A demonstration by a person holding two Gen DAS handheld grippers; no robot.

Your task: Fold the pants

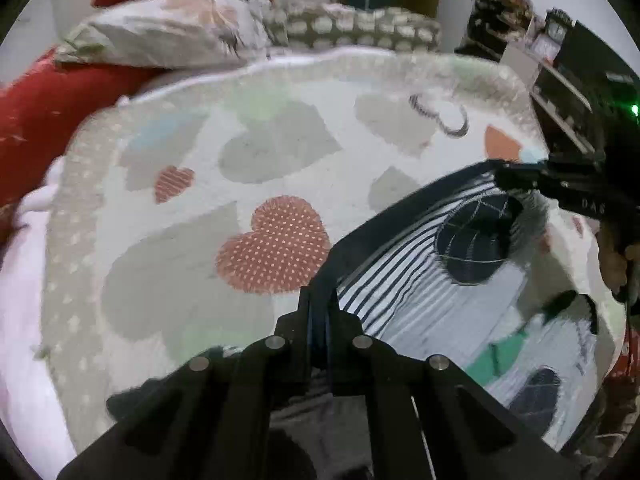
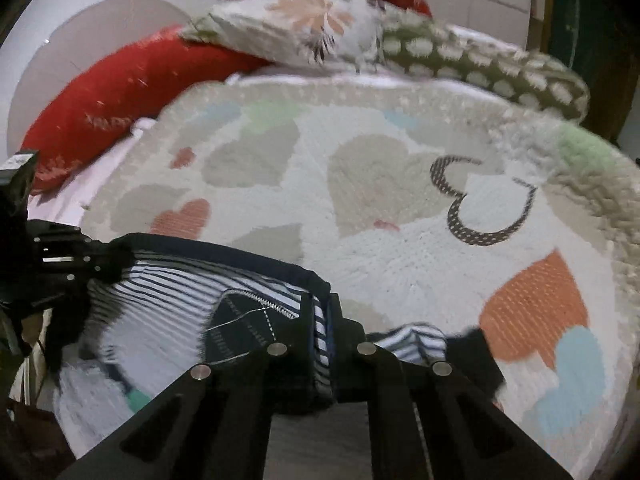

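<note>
The pants [image 1: 404, 276] are navy-and-white striped with a dark waistband and a round navy patch; they are held stretched above a heart-patterned blanket [image 1: 192, 216]. My left gripper [image 1: 320, 300] is shut on the waistband at one end. My right gripper [image 1: 504, 176] is shut on the other end, up and to the right in the left wrist view. In the right wrist view the right gripper [image 2: 322, 308] pinches the striped pants [image 2: 168, 320], and the left gripper [image 2: 116, 260] holds the waistband at the far left. The legs hang below, mostly hidden.
Red cushions [image 2: 120, 84], a floral pillow [image 2: 296, 28] and a dotted bolster [image 2: 500, 68] lie at the blanket's far edge [image 2: 360, 80]. Dark shelves [image 1: 568, 80] stand at the right of the left wrist view. A wall is behind.
</note>
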